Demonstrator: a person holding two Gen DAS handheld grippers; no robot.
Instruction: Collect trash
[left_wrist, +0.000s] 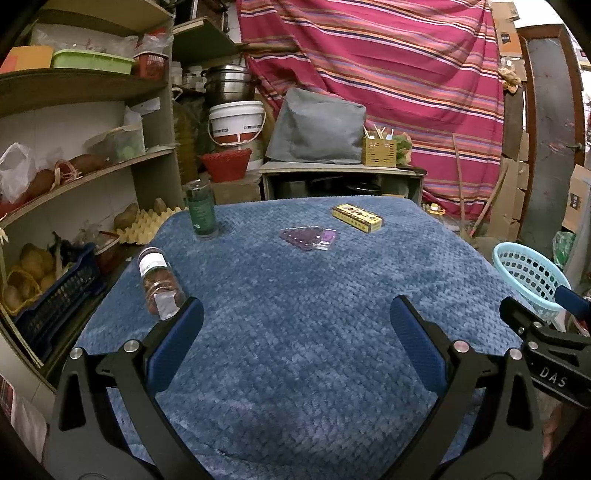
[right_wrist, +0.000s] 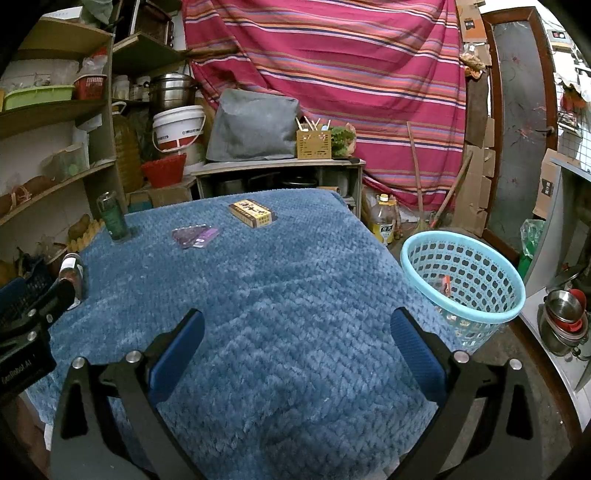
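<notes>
A: How did we hold the grippers?

B: We held both low over the near edge of the table (left_wrist: 295, 295), pointing across the blue cover. The left gripper (left_wrist: 295, 332) had its fingers (left_wrist: 177, 343) spread wide and held nothing. The right gripper (right_wrist: 295, 339) was the same, wide and empty, just beside the left one.

A: And the trash?

B: A jar (left_wrist: 160, 284) lay on its side at the left edge, just beyond our left fingertip; we could not tell whether they touched. A green bottle (left_wrist: 201, 210) stood upright near the far left corner. A purple packet (left_wrist: 308, 238) lay flat toward the far edge, and a yellow box (left_wrist: 356, 218) lay beyond it, nearer the far right corner.

A: The basket?

B: The basket (right_wrist: 463, 280) stood off the right edge of the table, with something small inside that we could not make out.
</notes>
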